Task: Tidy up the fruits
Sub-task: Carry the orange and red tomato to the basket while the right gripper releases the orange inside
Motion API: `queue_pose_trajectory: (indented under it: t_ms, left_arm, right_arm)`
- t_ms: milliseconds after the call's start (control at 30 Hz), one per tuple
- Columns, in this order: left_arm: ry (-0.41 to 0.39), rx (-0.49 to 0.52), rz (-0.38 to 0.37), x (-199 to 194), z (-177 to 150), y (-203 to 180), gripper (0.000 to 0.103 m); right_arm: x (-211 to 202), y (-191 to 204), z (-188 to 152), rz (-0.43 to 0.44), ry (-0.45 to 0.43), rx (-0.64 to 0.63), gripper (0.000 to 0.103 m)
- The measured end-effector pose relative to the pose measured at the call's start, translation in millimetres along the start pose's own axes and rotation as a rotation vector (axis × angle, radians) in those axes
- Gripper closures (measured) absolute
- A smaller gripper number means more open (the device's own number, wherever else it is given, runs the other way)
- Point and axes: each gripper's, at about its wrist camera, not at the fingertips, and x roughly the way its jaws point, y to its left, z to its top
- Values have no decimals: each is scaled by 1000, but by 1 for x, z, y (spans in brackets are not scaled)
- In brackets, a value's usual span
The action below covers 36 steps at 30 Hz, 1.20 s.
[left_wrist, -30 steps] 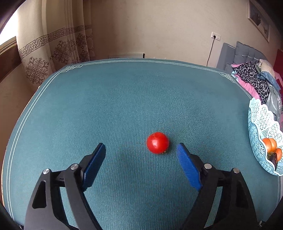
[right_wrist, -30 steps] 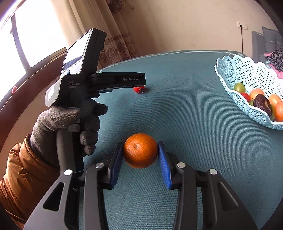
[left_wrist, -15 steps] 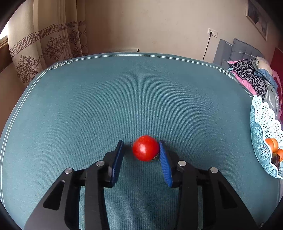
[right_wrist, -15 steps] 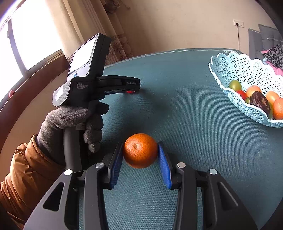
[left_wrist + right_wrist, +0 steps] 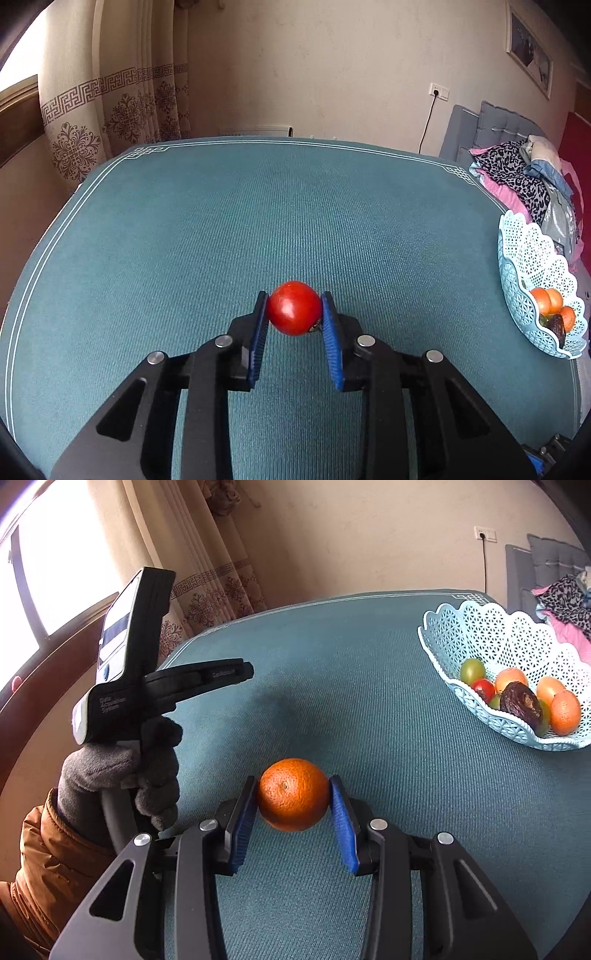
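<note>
The left gripper (image 5: 294, 314) reaches out over a table covered with a teal cloth (image 5: 258, 221). Its two blue pads (image 5: 260, 343) press on a red tomato (image 5: 293, 307) from both sides, and the tomato sits between their tips. This is near the middle of the tabletop, a little toward the near edge. At the right edge of the tabletop stands a light blue basket (image 5: 524, 254) with a pierced wall. Inside it lie orange fruits (image 5: 550, 301) and one dark fruit (image 5: 554, 325). Past the far left corner hangs a patterned curtain (image 5: 110, 110). Past the far right corner is a pile of clothes (image 5: 517, 177).
</note>
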Motion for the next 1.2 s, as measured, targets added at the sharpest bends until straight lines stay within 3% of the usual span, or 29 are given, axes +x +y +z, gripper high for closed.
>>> queue_pose_trajectory:
  t_ms: [400,1200]
  left_arm:
    - [-104,45,43,-55,-21,-17,74]
    - [-94,100,4,-82,-46,-46,74]
  right_arm:
    - [-18,-1,3,-32,-32,14,63]
    - [-40,-27,-2,-73,-77,69,63]
